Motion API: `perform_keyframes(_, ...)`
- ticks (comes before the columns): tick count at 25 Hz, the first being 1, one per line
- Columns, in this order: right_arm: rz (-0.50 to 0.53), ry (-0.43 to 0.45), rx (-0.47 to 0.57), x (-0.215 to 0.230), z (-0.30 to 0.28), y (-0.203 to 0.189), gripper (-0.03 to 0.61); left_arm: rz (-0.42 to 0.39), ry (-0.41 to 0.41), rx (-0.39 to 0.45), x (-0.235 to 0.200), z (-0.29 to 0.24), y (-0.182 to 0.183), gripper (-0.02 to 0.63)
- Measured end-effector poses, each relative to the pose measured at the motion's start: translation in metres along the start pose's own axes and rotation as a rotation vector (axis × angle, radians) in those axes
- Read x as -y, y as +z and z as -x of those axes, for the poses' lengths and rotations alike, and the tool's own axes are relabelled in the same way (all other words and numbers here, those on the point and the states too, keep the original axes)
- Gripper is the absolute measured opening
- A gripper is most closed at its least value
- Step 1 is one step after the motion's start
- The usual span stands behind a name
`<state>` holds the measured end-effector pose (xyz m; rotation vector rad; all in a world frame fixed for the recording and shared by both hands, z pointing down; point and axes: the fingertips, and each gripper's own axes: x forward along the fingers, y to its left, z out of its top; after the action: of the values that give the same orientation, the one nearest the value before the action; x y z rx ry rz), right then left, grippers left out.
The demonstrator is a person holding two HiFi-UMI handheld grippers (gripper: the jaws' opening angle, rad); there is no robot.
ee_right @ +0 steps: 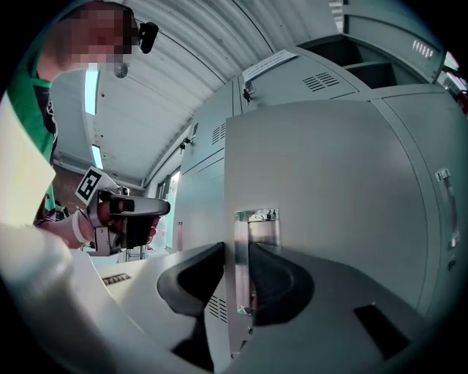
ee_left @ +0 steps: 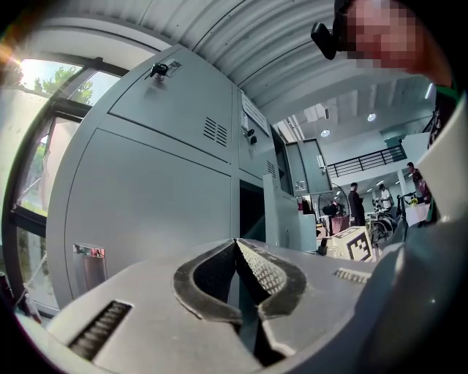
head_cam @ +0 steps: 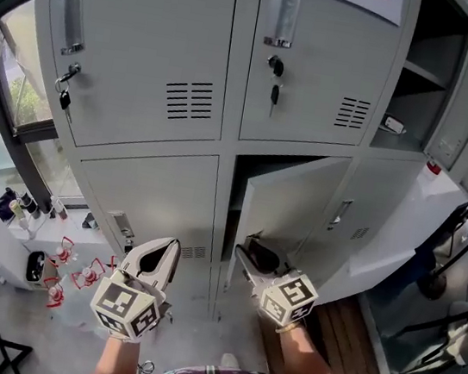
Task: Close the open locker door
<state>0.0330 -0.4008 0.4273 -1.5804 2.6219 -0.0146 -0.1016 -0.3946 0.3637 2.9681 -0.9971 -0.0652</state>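
The right gripper (ee_right: 241,272) seemingly pinches the locker door (head_cam: 291,201) by its edge to swing it shut; the left gripper (ee_left: 238,256), fingers closed on nothing, idles.

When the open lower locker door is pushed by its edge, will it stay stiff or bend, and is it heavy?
The open locker door looks like thin sheet metal: probably light, perhaps flexing slightly. Hinged at one side, it should swing, not tip. Its smooth paint might slip in the right gripper, which clamps its edge.
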Motion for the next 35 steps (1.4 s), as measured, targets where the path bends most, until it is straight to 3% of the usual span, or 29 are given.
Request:
perform_keyframes(11,-0.016,0.048,-0.017,0.012,-0.023,-0.002,0.111,-0.024,0.021,-0.011,-0.005,-0.015,0.005,0.021)
perform_keyframes(35,-0.002,-0.008,-0.015,0.046,-0.041,0.001,0.005,0.011,0.047,-0.013,-0.016,-0.025,-0.002,0.021)
